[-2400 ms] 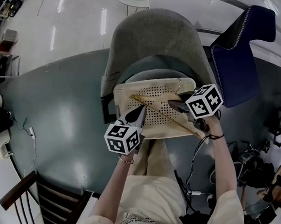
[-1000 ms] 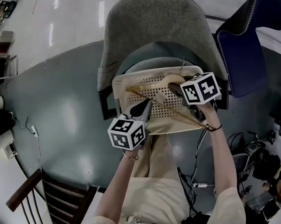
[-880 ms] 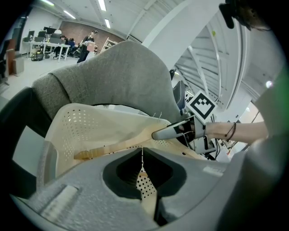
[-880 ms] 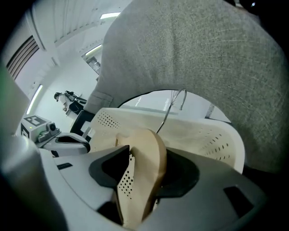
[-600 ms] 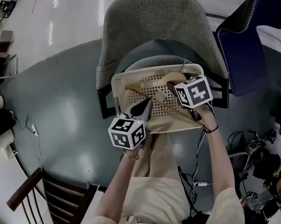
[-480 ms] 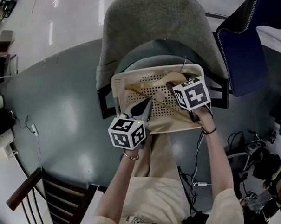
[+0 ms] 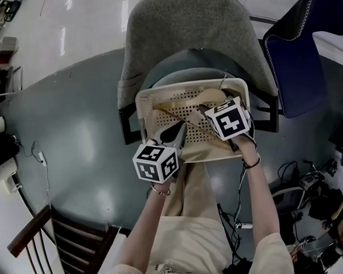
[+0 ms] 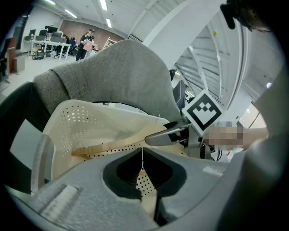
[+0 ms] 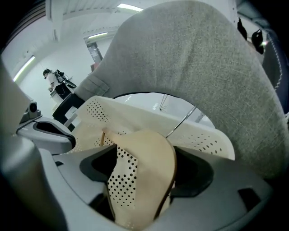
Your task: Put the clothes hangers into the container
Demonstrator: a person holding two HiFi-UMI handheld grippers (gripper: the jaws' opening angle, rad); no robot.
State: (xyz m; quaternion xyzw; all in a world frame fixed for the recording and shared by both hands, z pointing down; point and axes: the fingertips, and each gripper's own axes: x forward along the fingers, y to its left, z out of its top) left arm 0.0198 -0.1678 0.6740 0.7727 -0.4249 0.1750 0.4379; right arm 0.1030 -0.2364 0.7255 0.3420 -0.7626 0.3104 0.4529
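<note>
A cream perforated basket (image 7: 143,107) sits on a grey chair's seat. A wooden hanger (image 7: 181,115) with a wire hook (image 7: 222,80) lies slanted inside it. My right gripper (image 7: 205,109) is low over the basket's right half. Its jaws are opening, and the hanger's broad wooden shoulder (image 9: 149,153) still lies between them with the pads drawn back. The hook (image 9: 180,122) points at the far wall (image 9: 205,137). My left gripper (image 7: 176,131) is at the near left rim, shut on the basket's edge (image 8: 72,122). From there the right gripper's finger (image 8: 162,137) shows over the hanger.
The grey chair's backrest (image 7: 187,32) rises right behind the basket. A dark blue chair (image 7: 294,59) stands at the right, a wooden chair (image 7: 59,236) at the lower left. Cables (image 7: 305,185) lie on the floor to the right. The person's legs are below the basket.
My right gripper has moved left and down into the basket with the hanger, and its jaws have spread. The left gripper has stayed at the rim.
</note>
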